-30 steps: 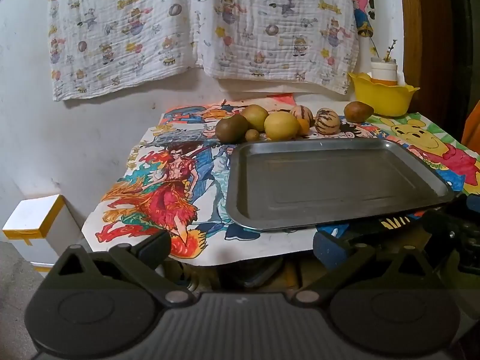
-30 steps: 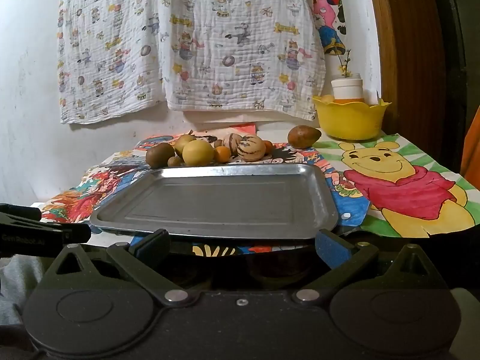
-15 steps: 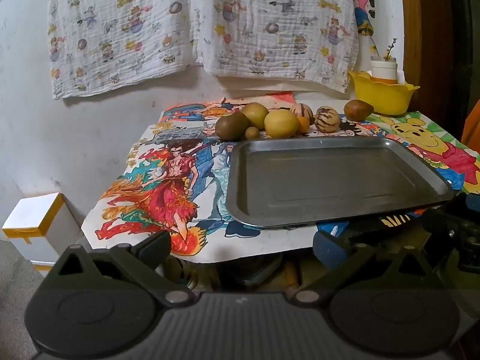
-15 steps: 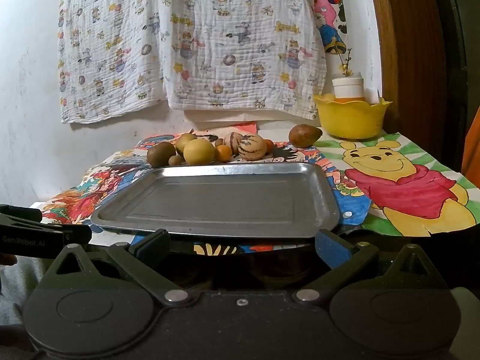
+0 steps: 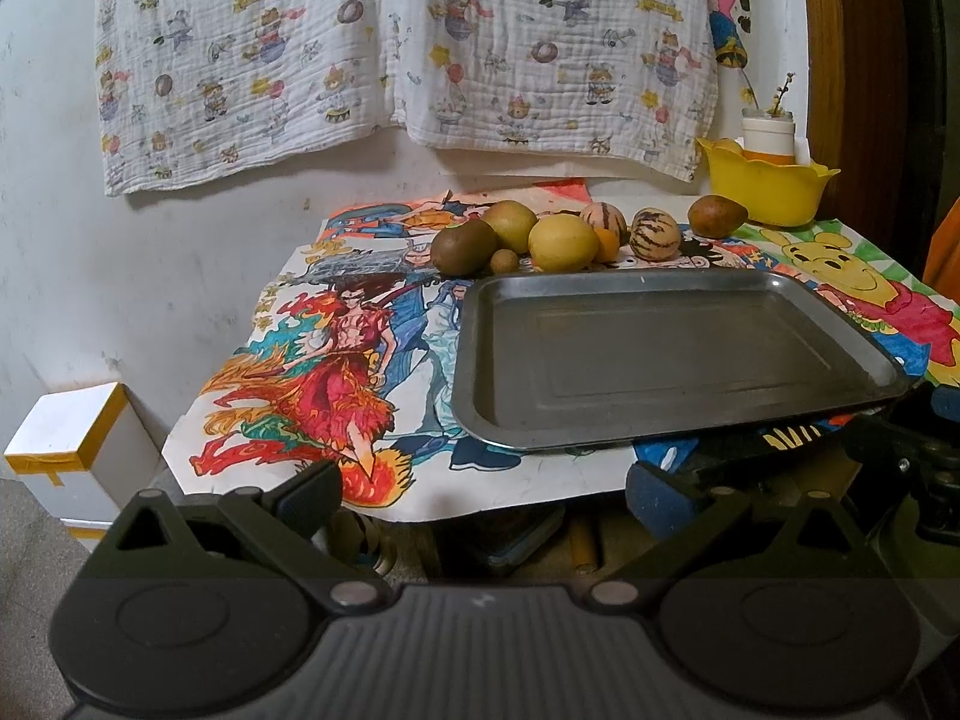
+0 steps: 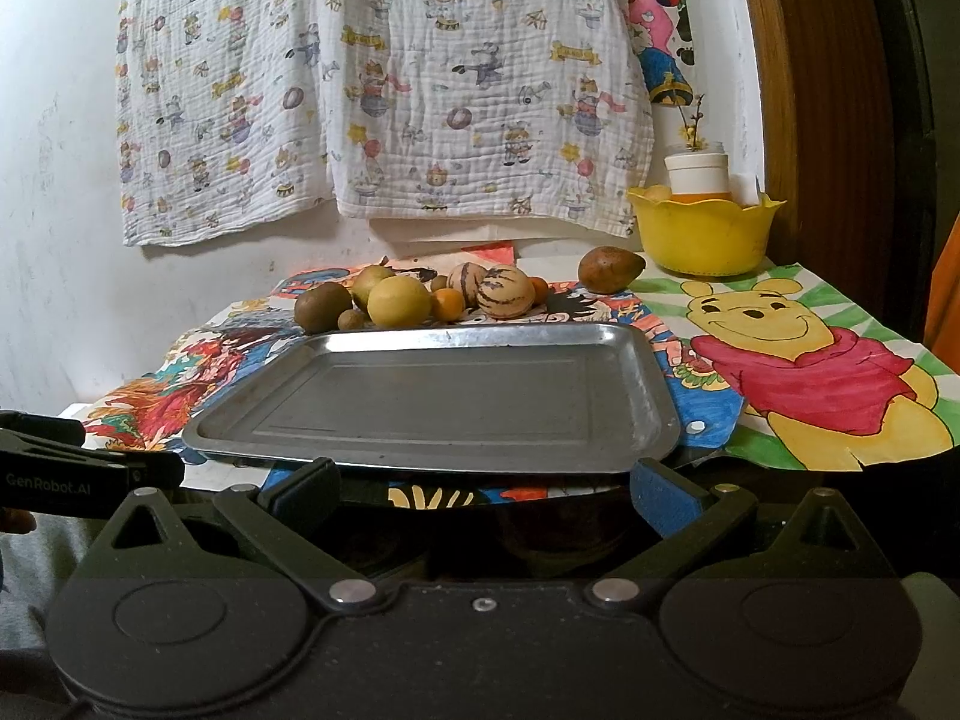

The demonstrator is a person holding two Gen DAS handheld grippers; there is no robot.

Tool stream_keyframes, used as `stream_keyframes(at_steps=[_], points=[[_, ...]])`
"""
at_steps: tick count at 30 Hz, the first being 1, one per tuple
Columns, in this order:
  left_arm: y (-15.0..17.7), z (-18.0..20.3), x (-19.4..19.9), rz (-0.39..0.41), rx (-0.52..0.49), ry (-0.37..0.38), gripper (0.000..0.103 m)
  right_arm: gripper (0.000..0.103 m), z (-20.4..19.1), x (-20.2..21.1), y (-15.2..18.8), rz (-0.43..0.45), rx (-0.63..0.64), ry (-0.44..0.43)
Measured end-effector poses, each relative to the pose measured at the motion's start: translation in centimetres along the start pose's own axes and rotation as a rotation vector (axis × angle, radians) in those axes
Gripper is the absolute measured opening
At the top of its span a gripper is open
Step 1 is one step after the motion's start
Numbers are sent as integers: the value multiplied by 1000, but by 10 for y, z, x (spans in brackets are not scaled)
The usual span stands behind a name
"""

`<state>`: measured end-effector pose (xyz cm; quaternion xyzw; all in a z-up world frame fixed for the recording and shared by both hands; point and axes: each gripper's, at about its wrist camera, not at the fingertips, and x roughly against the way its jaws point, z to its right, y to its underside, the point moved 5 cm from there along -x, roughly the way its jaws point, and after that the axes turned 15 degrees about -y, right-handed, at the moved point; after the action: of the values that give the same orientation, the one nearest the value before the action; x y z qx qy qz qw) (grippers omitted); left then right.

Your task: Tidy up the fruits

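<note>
A printed muslin cloth (image 5: 408, 54) hangs across the upper part of both views, against a white wall. Below it, a table covered with coloured cartoon drawings (image 5: 336, 360) fills the centre of each frame; a bear drawing (image 6: 798, 360) occupies the right side of the right wrist view.

An empty rectangular metal tray (image 5: 660, 354) lies on the drawings at frame centre, its near edge overhanging the table edge.

The left gripper (image 5: 483, 495) sits at the bottom of its view, below and in front of the table edge, fingers spread apart and holding nothing. The right gripper (image 6: 483, 489) sits at the bottom of its view, just in front of the tray's near rim, fingers likewise spread and empty.

A white box with yellow tape (image 5: 72, 450) stands at lower left in the left wrist view. A yellow scalloped bowl (image 6: 702, 234) containing a white jar (image 6: 696, 171) stands at the table's far right corner.

The fruits form a row behind the tray's far rim, none in the tray: a brown kiwi (image 5: 462, 246), a green-yellow pear (image 5: 510, 225), a yellow lemon (image 5: 563, 242), two striped pepino melons (image 5: 655, 234), small orange fruit (image 6: 449, 303), and a small brown round fruit (image 5: 503, 261). A brown pointed fruit (image 6: 609, 269) lies apart, near the bowl.
</note>
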<state>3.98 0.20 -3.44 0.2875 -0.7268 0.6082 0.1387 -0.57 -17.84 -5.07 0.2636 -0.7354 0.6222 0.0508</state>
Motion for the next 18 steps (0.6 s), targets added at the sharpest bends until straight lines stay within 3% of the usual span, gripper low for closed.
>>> stream_keyframes(at_steps=[18], points=[[3, 0, -2, -2, -1, 1, 103, 103, 1, -1, 1, 1, -3, 3]])
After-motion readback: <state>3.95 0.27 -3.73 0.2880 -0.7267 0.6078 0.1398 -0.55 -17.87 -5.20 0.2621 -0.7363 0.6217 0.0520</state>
